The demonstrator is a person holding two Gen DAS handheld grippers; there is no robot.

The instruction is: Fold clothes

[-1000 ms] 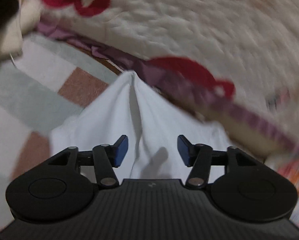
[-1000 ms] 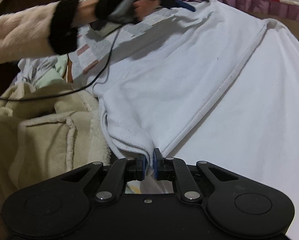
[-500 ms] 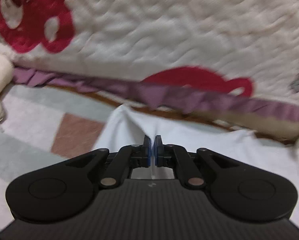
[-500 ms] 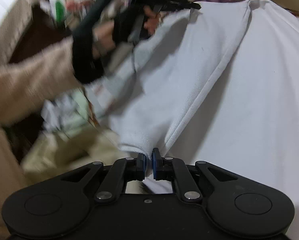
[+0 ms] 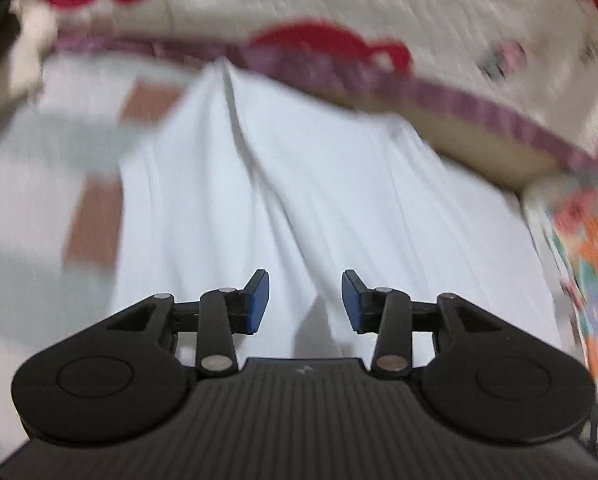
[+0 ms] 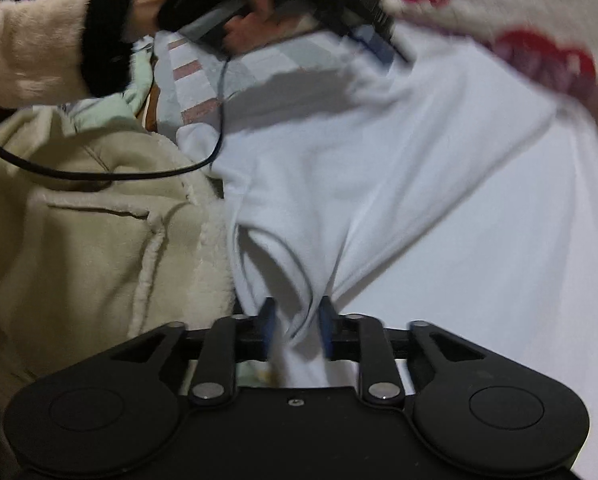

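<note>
White cotton garment (image 6: 399, 184) lies spread flat with one side flap turned over, so, by my judgement, a first fold is laid and more folds remain. Jaws of the left gripper (image 5: 303, 300) are opening with nothing between them, and the cloth stretches ahead past its blue pads (image 5: 256, 300). Jaws of the right gripper (image 6: 297, 326) are opening too; a bunched corner sits loosely between its fingers (image 6: 267, 320), beside a cream fleece jacket (image 6: 99, 240).

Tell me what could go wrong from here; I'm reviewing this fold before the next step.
The right hand-held gripper is opening with a fold of the white garment between its pads, so the cloth may snag and lift. The black cable lies over the cream fleece and may drag onto the garment.
</note>
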